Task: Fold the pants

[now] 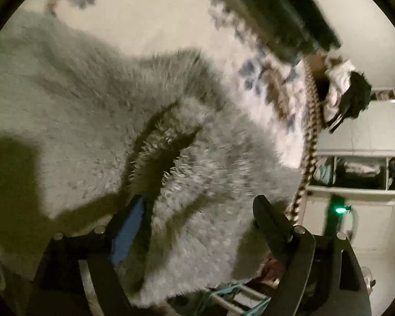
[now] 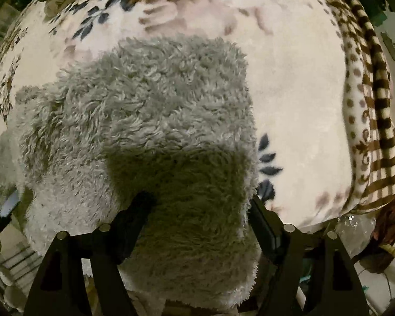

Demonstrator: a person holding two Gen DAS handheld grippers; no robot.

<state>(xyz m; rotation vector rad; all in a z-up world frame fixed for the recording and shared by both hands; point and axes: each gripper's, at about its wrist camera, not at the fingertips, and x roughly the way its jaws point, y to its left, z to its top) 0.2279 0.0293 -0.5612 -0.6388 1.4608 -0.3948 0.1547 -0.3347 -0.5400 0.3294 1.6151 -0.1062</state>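
The grey fluffy pants (image 1: 97,121) lie spread on a floral blanket and hang over its near edge. In the left wrist view my left gripper (image 1: 197,205) is open, its two fingers wide apart on either side of a bunched fold of the pants (image 1: 197,210). In the right wrist view the pants (image 2: 144,110) lie as a folded grey mass on the blanket. My right gripper (image 2: 200,200) is open, fingers spread on both sides of the near edge of the pants, which fills the gap between them.
The cream floral blanket (image 2: 297,84) has a brown checked border (image 2: 379,121) at the right edge. A white shelf unit (image 1: 360,168) stands at the right, with a pile of clothes (image 1: 347,87) above it. A dark bag (image 1: 276,8) lies at the far edge.
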